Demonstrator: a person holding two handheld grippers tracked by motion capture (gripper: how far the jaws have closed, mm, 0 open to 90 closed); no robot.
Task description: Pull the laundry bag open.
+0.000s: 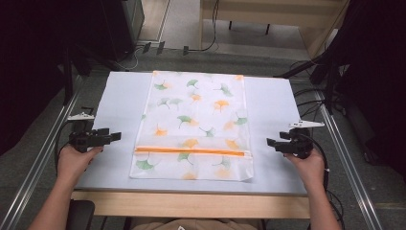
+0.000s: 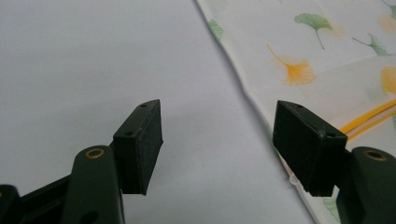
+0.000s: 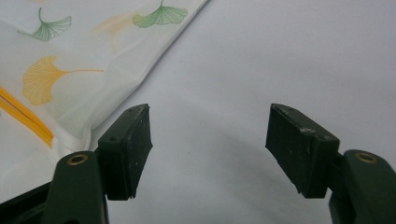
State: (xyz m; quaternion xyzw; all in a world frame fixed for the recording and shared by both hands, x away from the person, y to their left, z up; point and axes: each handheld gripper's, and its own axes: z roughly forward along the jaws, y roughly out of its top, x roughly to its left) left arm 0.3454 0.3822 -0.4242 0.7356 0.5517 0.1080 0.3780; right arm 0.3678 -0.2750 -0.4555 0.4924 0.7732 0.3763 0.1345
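Observation:
A white cloth (image 1: 196, 120) printed with green and orange ginkgo leaves lies flat in the middle of the pale table (image 1: 119, 103), its near part folded over along an orange zip line (image 1: 190, 152). My left gripper (image 1: 117, 136) is open just left of the cloth's near left edge (image 2: 243, 88), nothing between its jaws (image 2: 217, 147). My right gripper (image 1: 270, 143) is open just right of the cloth's near right edge (image 3: 154, 70), over bare table (image 3: 210, 149). Both point inward at the cloth, apart from it.
The table's wooden front edge (image 1: 191, 203) runs below the cloth. Metal rails (image 1: 43, 158) flank the table on both sides. Dark stands and cables (image 1: 330, 96) crowd the far right, and dark equipment (image 1: 119, 28) stands beyond the far left corner.

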